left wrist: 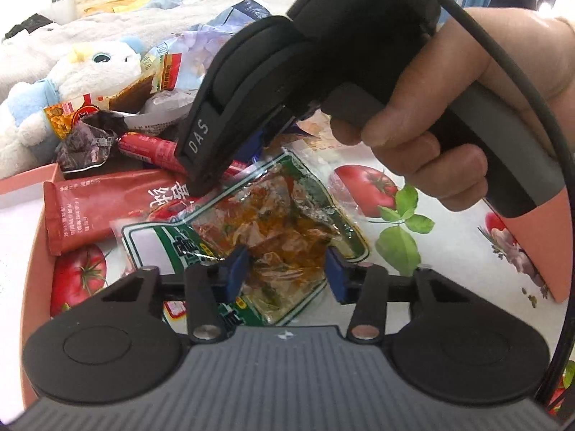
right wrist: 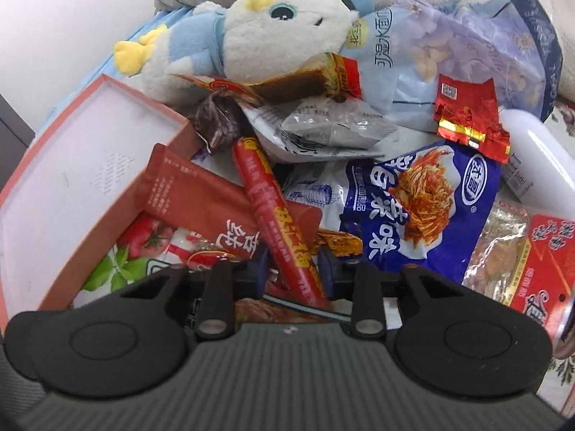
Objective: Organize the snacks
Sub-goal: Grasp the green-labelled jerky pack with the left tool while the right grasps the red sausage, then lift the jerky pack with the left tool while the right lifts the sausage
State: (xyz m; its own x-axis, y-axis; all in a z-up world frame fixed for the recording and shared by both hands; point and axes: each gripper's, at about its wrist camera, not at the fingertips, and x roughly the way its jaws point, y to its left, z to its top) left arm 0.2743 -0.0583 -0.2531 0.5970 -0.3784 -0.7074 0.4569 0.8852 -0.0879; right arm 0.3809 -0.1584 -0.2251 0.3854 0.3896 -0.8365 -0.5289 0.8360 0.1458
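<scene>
Salmon-pink card forms the box (right wrist: 54,179) that fills the left of the right wrist view, its wall standing just beside a dark red flat sachet (right wrist: 201,204). Moving right, the long red sausage stick (right wrist: 276,222) runs down the centre of the frame and passes between the blue pads of your right gripper (right wrist: 293,273), which stands spread around it, not yet pressed on; the blue noodle packet (right wrist: 424,208) lies just to its right, and the plush toy (right wrist: 251,36) sits at the upper middle, behind the heap. In the left wrist view your left gripper (left wrist: 287,273) is also spread, its pads either side of the clear green-edged pickle pouch (left wrist: 266,230) at lower centre, resting on the tomato-print cloth (left wrist: 395,208); I cannot tell whether the pads touch it. Your right hand (left wrist: 449,136) fills the upper right. The risk, as I judge it: the sausage stick is round and slick, overlapped by other packets, so closing off-centre could roll it out or drag neighbours along. The two tools are also close enough to collide if both lift together.
</scene>
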